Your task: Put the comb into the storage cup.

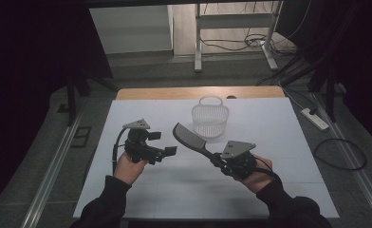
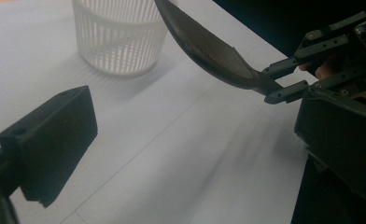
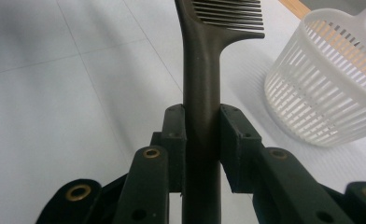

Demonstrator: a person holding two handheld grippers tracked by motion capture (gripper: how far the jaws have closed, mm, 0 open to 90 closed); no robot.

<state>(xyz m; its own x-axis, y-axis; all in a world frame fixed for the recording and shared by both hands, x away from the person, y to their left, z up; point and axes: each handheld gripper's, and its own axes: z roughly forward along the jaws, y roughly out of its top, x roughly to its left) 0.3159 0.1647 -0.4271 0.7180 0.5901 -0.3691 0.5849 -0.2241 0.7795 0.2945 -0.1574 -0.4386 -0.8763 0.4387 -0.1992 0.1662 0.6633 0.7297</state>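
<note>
Right gripper [image 3: 202,140] nearest the lens, jaws clamped on black comb [image 3: 204,70] by the handle. Comb held off the table [image 1: 174,190], teeth end pointing to 10 o'clock, short of white slotted basket [image 1: 210,118] at 12. Left gripper [image 1: 162,145] open, holding nothing. Risk: long overhang on a narrow grip, likely to pivot; could clip basket rim and tip it.
</note>
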